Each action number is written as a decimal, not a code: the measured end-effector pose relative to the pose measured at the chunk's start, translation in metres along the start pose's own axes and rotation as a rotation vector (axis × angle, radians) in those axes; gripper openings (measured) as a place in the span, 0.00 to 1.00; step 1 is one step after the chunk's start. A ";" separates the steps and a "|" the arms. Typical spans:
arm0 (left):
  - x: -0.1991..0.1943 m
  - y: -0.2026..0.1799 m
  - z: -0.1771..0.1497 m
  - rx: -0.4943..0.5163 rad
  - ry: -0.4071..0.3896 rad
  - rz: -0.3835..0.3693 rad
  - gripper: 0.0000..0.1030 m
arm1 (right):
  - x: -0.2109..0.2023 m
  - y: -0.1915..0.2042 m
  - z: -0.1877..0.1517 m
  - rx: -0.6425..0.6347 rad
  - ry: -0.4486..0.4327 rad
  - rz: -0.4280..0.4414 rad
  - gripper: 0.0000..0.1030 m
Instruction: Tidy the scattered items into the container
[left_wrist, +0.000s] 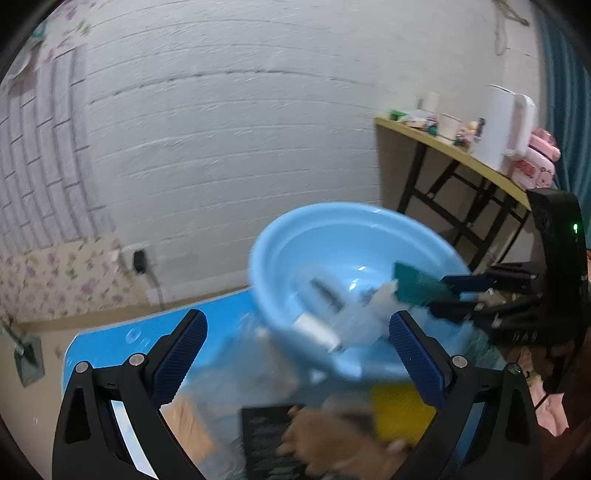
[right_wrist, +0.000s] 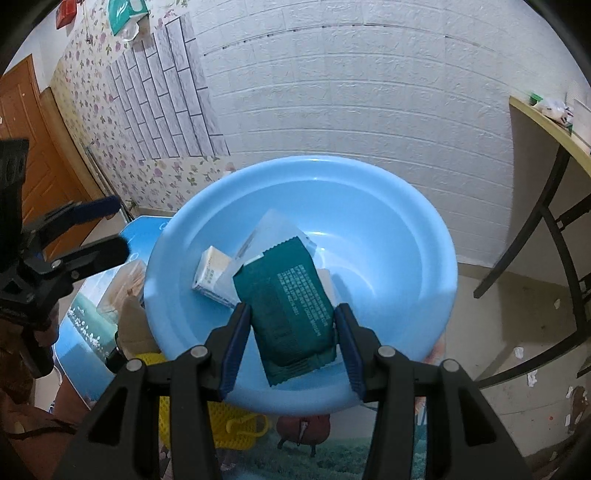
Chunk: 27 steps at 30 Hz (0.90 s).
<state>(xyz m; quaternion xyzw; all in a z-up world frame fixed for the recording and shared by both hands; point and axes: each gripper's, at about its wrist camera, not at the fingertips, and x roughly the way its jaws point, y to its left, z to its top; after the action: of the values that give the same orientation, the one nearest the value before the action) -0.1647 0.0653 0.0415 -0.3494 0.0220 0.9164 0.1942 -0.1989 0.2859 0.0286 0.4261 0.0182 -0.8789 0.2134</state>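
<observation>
One dark green foil packet (right_wrist: 291, 314) sits clenched in the right tool (right_wrist: 291, 332) over the round light-blue plastic basin (right_wrist: 424, 258) (ready to drop); the left tool (left_wrist: 295, 354) gapes, empty.

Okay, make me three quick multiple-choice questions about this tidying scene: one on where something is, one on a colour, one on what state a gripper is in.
1. Where is the small white carton?
A. inside the basin
B. on the floor
C. on the side table

2. What colour is the basin?
A. red
B. light blue
C. black

3. What is the right gripper doing?
A. hanging open with nothing in it
B. gripping the basin's rim
C. shut on the green packet

Answers:
1 A: it lies on the basin's inner wall beside a clear bag.
2 B: the whole bowl is pale blue.
3 C: both pads press the packet's sides above the basin.
</observation>
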 end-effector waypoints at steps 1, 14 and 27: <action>-0.004 0.007 -0.006 -0.016 0.010 0.010 0.97 | 0.001 -0.001 -0.001 0.002 0.001 -0.001 0.45; -0.022 0.076 -0.077 -0.152 0.125 0.154 0.97 | 0.001 0.004 -0.003 0.005 0.012 -0.016 0.45; 0.013 0.081 -0.094 -0.227 0.186 0.173 0.91 | 0.004 0.013 -0.002 -0.005 0.037 -0.052 0.45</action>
<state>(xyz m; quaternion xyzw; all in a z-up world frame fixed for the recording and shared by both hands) -0.1440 -0.0221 -0.0457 -0.4490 -0.0336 0.8901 0.0708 -0.1943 0.2727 0.0264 0.4412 0.0355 -0.8761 0.1911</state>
